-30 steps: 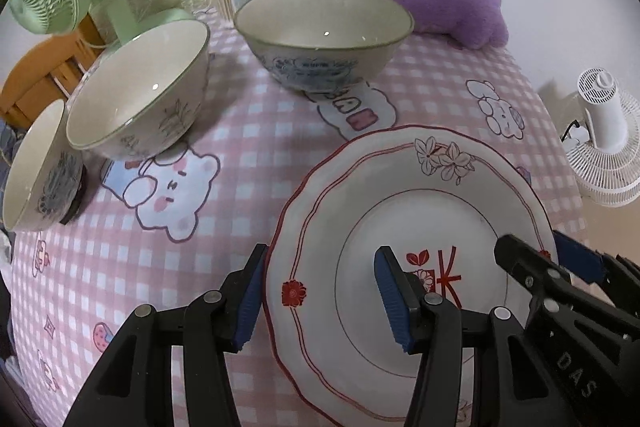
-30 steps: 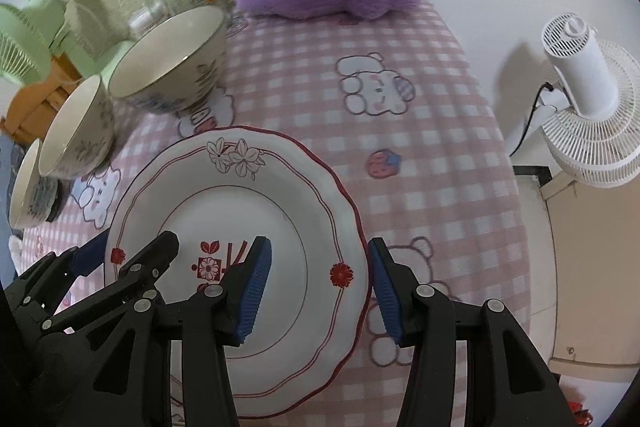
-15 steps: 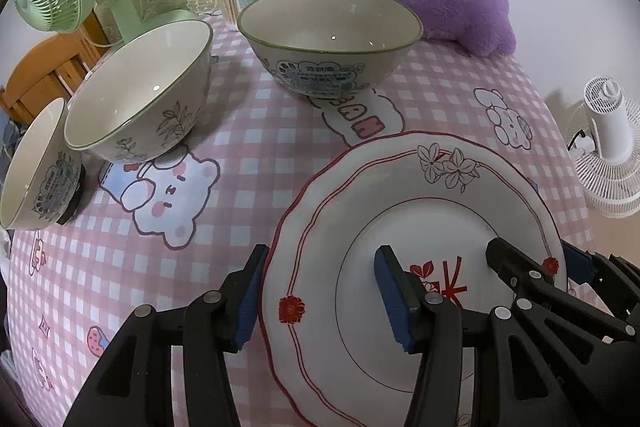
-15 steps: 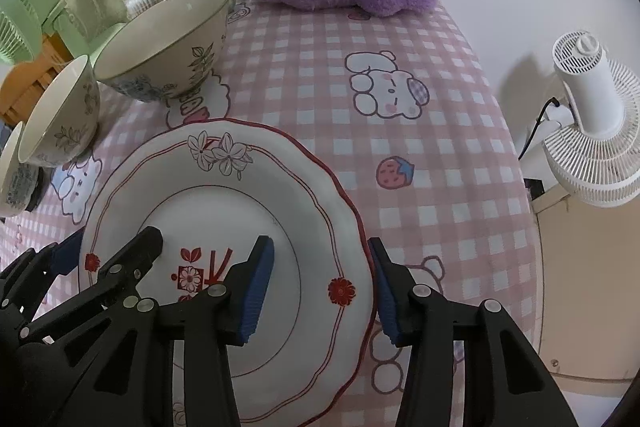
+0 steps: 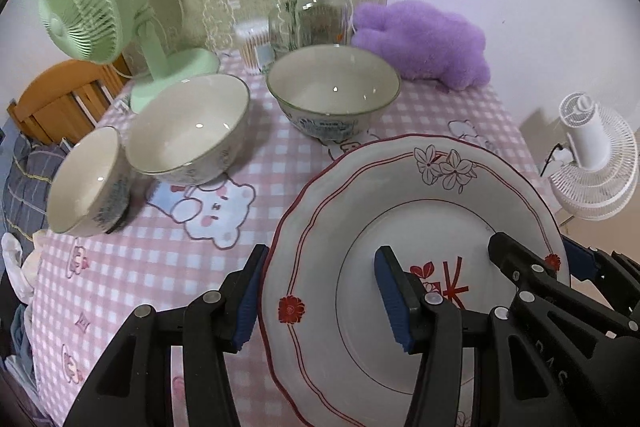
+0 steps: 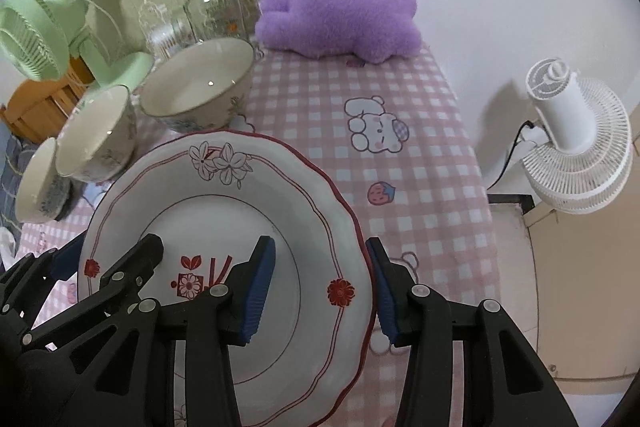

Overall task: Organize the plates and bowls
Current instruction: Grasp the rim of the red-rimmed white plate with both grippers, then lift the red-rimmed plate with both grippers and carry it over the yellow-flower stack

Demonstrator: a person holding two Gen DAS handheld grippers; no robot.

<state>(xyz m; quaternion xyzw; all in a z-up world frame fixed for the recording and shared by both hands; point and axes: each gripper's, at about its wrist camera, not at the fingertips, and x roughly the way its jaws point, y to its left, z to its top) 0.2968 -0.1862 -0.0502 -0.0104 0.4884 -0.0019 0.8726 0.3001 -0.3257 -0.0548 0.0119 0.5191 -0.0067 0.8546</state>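
Note:
A white plate [image 5: 432,211] with red trim and flower prints is held above the pink checked table; it also shows in the right wrist view [image 6: 224,211]. My left gripper [image 5: 320,291] straddles its left rim, one finger under and one on top. My right gripper [image 6: 320,279] straddles its right rim the same way. Three cream bowls stand beyond: a large one [image 5: 334,89] at the back, a middle one [image 5: 188,129], a small one [image 5: 86,181] at the left.
A green fan [image 5: 92,11], a glass jar [image 5: 316,13], a box of cotton swabs [image 5: 254,45] and a purple plush [image 5: 424,43] line the table's back. A white fan [image 6: 576,143] stands off the table's right edge. A wooden chair [image 5: 60,99] is at left.
Both grippers have risen and tilted up with the plate between them. The plate's far edge now stands higher and hides more of the table. The bowls have not moved.

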